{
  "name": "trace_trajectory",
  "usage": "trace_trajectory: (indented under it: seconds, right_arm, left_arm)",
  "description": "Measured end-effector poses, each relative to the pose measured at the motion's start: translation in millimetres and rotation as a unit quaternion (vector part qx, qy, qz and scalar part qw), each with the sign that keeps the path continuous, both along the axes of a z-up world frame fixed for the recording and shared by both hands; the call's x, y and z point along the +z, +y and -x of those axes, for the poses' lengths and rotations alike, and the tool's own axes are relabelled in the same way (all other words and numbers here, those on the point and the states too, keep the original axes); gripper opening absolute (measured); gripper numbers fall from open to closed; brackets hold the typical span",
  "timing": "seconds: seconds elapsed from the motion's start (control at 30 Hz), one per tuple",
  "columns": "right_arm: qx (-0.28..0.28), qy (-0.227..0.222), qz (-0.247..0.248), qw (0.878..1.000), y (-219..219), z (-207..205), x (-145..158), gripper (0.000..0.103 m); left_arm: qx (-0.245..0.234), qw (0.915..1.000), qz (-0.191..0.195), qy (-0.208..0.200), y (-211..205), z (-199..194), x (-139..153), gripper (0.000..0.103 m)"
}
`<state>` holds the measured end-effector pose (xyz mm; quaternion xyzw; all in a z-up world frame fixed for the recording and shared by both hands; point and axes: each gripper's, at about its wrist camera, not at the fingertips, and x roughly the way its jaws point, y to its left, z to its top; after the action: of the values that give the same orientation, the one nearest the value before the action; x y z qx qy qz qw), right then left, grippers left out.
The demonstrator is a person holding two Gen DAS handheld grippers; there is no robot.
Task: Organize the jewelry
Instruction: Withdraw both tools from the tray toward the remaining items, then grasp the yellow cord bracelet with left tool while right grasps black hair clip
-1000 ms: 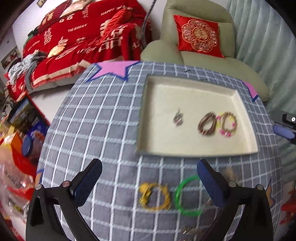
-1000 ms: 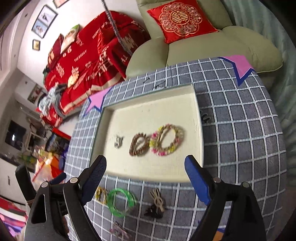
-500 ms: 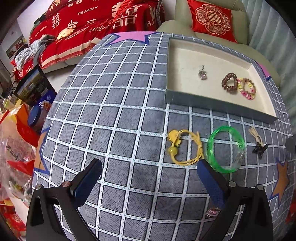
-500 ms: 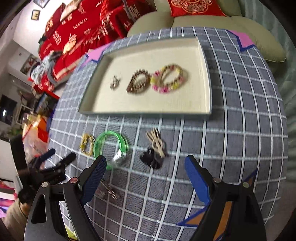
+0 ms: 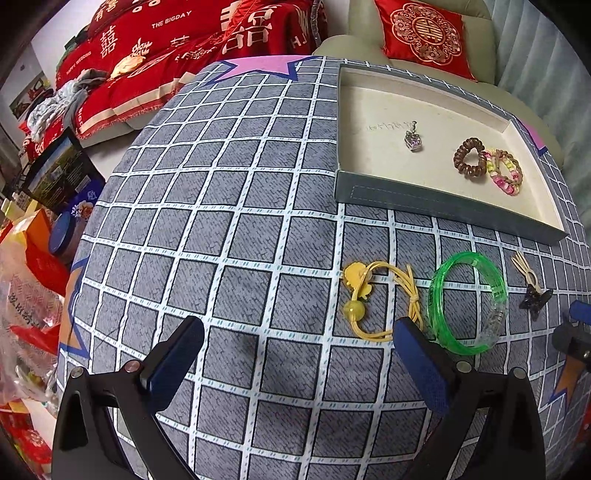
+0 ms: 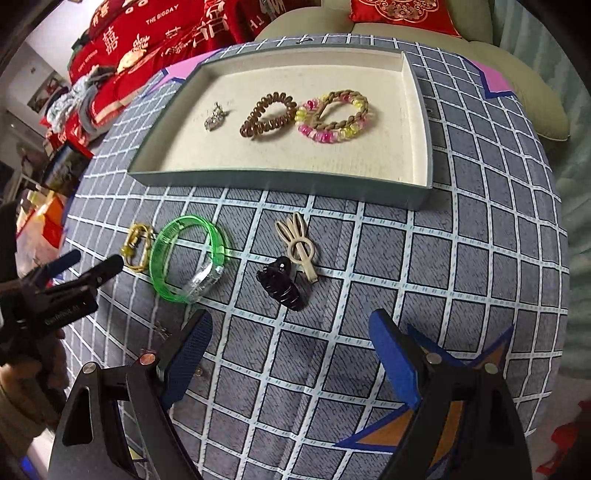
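Hovering over the grey, white-gridded woven tablecloth [image 6: 461,229], the right gripper [image 6: 291,350] has its blue-padded jaws spread wide with nothing between them. Just beyond it, at twelve o'clock, lies a glossy black plastic claw clip [image 6: 282,284], touching a slim beige bunny-eared hair clip [image 6: 301,245] at its one o'clock. At ten o'clock sits a translucent green plastic bangle [image 6: 188,258], with a yellow elastic cord hair tie [image 6: 136,245] just beside it at nine o'clock.

From the left wrist view, the left gripper [image 5: 299,347] also stands wide and empty; its right finger [image 5: 421,365] partly covers the near edges of the hair tie [image 5: 380,295] and the bangle [image 5: 467,302], though whether it touches them cannot be told. The right gripper's tip [image 5: 576,332] enters at three o'clock.

Farther off, at twelve o'clock, a shallow rectangular tray with grey-green walls and a cream lining [image 6: 280,182] holds a small silver pendant [image 6: 216,116], a brown spiral coil hair tie [image 6: 269,116] and a braided tan bracelet with pink and yellow beads [image 6: 334,116], the last two touching. Beyond the table are red printed bedding [image 5: 166,48] and a pale green armchair with a red embroidered cushion [image 5: 424,33].
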<state>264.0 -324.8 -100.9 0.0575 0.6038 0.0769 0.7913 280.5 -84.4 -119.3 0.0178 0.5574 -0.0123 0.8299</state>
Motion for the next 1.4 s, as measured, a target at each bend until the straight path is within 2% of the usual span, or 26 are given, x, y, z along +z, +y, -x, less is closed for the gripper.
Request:
trace_trajectory:
  seconds: [0.33,0.37,0.5,0.57,0.6,0.7,0.8,0.83,0.87,0.9,1.03,1.2,1.4]
  right_arm:
    - [0.026,-0.016,0.032,0.999,16,-9,-2,0.085]
    - [0.028,-0.018,0.035,0.999,18,-11,-2,0.083]
    - [0.035,-0.019,0.045,0.998,25,-15,-8,0.067]
    - [0.038,-0.019,0.057,0.997,28,-16,-12,0.058]
    - [0.04,-0.023,0.065,0.997,29,-16,-12,0.055]
    - [0.039,-0.019,0.069,0.997,30,-17,-15,0.04]
    - [0.033,-0.016,0.069,0.997,28,-17,-17,0.036]
    - [0.031,-0.016,0.069,0.997,28,-16,-17,0.026]
    - [0.03,-0.018,0.072,0.997,27,-15,-16,0.021]
    - [0.029,-0.018,0.071,0.997,26,-15,-15,0.019]
    - [0.015,-0.015,0.044,0.999,19,-14,-10,0.019]
    - [-0.011,-0.011,-0.014,1.0,4,-10,-2,0.019]
    - [-0.033,-0.008,-0.051,0.998,-11,-7,7,0.019]
  left_arm:
    - [-0.006,1.0,0.005,-0.001,-6,-11,-6,0.103]
    - [-0.008,0.9999,0.006,-0.001,-8,-12,-7,0.1]
    - [-0.016,0.9998,0.006,0.007,-13,-16,-12,0.095]
    - [-0.025,0.9996,0.004,0.013,-17,-18,-15,0.083]
    - [-0.026,0.9996,0.007,0.009,-18,-18,-14,0.083]
    - [-0.035,0.9993,0.009,0.008,-23,-16,-14,0.076]
    - [-0.045,0.9989,0.01,0.006,-27,-14,-12,0.067]
    - [-0.05,0.9986,0.012,0.006,-29,-14,-12,0.062]
    - [-0.053,0.9985,0.014,0.006,-30,-14,-12,0.057]
    - [-0.057,0.9982,0.017,0.006,-31,-14,-11,0.054]
    - [-0.066,0.9977,0.016,0.002,-36,-10,-8,0.023]
    - [-0.055,0.9977,0.039,0.004,-37,-3,-2,0.023]
    - [-0.049,0.9973,0.055,-0.005,-21,-1,10,0.023]
